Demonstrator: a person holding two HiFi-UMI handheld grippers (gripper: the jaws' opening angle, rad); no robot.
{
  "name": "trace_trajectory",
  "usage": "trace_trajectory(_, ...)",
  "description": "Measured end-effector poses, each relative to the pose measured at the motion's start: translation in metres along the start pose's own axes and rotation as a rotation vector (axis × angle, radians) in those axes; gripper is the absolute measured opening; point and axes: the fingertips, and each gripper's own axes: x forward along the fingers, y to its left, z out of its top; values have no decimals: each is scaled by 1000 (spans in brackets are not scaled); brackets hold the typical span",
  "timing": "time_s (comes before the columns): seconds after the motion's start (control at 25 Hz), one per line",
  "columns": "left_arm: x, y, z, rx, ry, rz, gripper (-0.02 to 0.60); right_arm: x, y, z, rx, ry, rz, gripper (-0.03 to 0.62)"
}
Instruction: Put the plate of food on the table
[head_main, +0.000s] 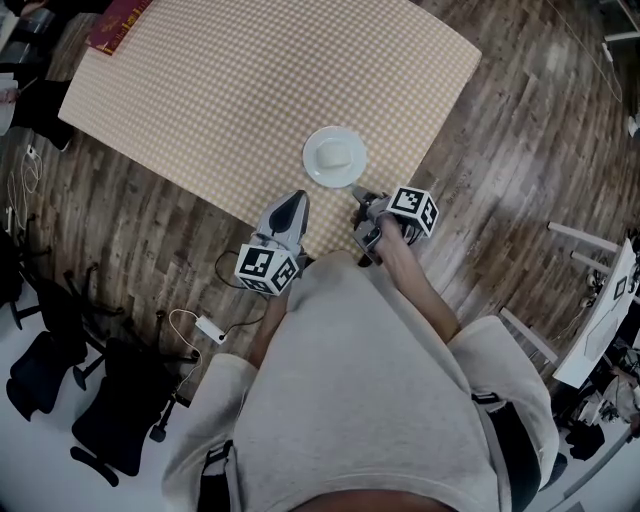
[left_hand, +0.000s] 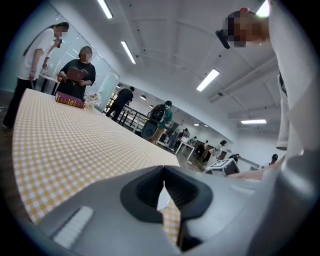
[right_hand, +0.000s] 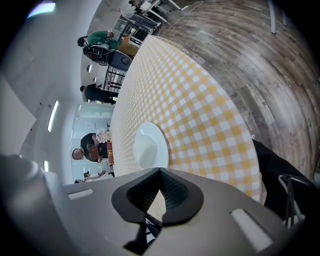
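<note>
A white plate (head_main: 335, 156) with a pale mound of food on it rests on the yellow checked tablecloth (head_main: 250, 90), near the table's front edge. In the right gripper view the plate (right_hand: 148, 144) lies just beyond the jaws, apart from them. My right gripper (head_main: 360, 192) is shut with nothing in it, its tips just off the plate's near right rim. To the plate's near left, over the table edge, my left gripper (head_main: 296, 200) is also shut and holds nothing. The jaws meet tip to tip in the left gripper (left_hand: 163, 171) and the right gripper (right_hand: 160, 172).
A red book (head_main: 115, 25) lies at the table's far left corner. Two people (left_hand: 75, 75) stand by that end. Black office chairs (head_main: 110, 420) and a power strip with cable (head_main: 208, 327) are on the wooden floor to the left; a white rack (head_main: 600, 330) is at the right.
</note>
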Motion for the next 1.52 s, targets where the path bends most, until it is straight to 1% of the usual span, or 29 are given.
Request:
trace_trajectory(0.08,-1,-5,0,8,-2,-1,9,-4,0,-1,-33,5,9,-2)
trace_trajectory(0.12,-1,-9,0,13,-4,-2,9,-6,1,0,-84,5,13,-2)
trace_trajectory(0.16,-1,-12,0,18,-6,-2,8,-9,5,1,-171,-2,15,-2)
trace_trajectory(0.28,-1,-24,-1,29,-12,0,8,-20,20,6,-557,-54,-3,-2)
trace_trajectory(0.36,-1,-31,-3,38,-16,0,8,-28,28,6,-785,-86,-22,-2)
trace_trajectory(0.6,0,-55,-6,56,-28,11,8,-46,39,-8,-1344,-123,-75,0)
trace_trajectory(0.68,0,-63,-8,63,-34,21,9,-52,41,-12,-1492,-141,-75,-2)
trace_trajectory(0.72,0,-67,-11,65,-36,26,8,-55,42,-15,-1544,-147,-66,-2)
trace_trajectory(0.92,-7,-85,-25,67,-40,57,9,-71,46,-24,-1701,-171,16,-2)
trace_trajectory(1.0,-10,-88,-28,71,-44,62,8,-75,46,-29,-1730,-183,57,-2)
trace_trajectory(1.2,-23,-93,-22,96,-59,44,8,-92,55,-44,-1699,-223,121,-2)
trace_trajectory(1.36,-36,-96,-18,111,-77,13,8,-104,61,-57,-1691,-274,134,-2)
trace_trajectory(1.52,-67,-92,-25,111,-78,-10,8,-110,63,-85,-1670,-312,137,-2)
